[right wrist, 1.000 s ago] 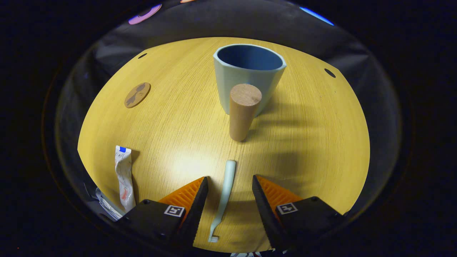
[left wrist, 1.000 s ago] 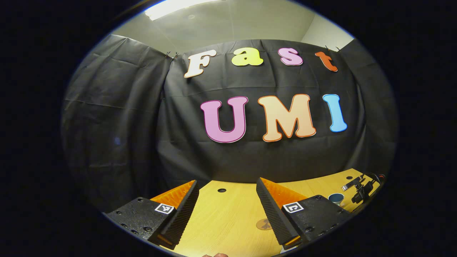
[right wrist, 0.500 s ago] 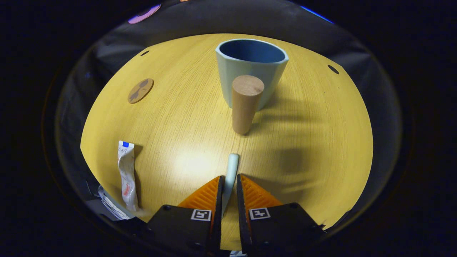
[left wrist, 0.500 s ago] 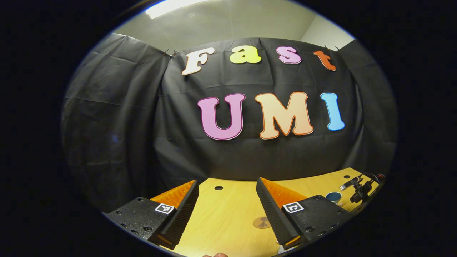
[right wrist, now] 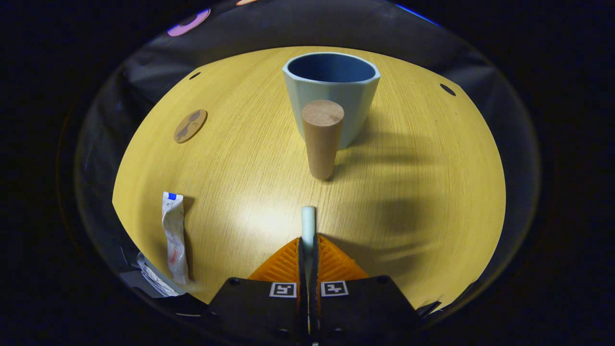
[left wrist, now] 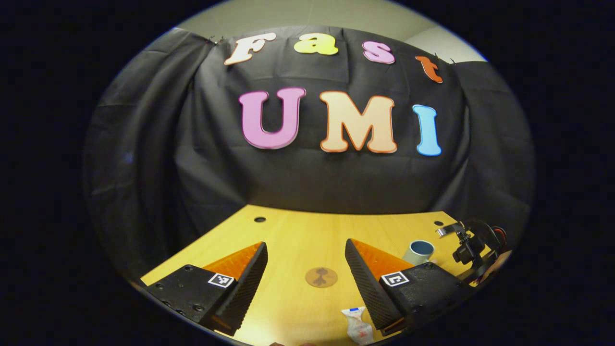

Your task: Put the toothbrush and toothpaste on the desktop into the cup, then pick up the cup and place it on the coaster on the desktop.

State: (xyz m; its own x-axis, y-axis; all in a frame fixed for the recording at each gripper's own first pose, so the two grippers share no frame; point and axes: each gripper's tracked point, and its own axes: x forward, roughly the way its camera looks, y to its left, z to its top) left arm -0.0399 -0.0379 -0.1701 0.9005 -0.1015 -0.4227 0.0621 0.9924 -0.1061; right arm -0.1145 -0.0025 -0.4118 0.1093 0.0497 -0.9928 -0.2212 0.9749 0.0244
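You are on the first step, at the wooden desktop [right wrist: 230,158]. The pale blue cup [right wrist: 331,98] stands upright ahead, a wooden cone [right wrist: 321,139] just before it, the coaster [right wrist: 190,126] well apart. Your right gripper [right wrist: 307,242] is clenched on the toothbrush [right wrist: 307,222]; whether it has lifted is hard to tell. Your left gripper [left wrist: 305,262] hangs released above the toothpaste [left wrist: 356,327]. Next, lift over the cone and drop the brush into the cup.

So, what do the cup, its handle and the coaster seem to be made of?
Cup: probably matte plastic or ceramic; smooth pale faceted wall, no gloss. Handle: wood, unvarnished; brown grain on its round end. Coaster: likely wood or cork; thin brown disc, dark print.
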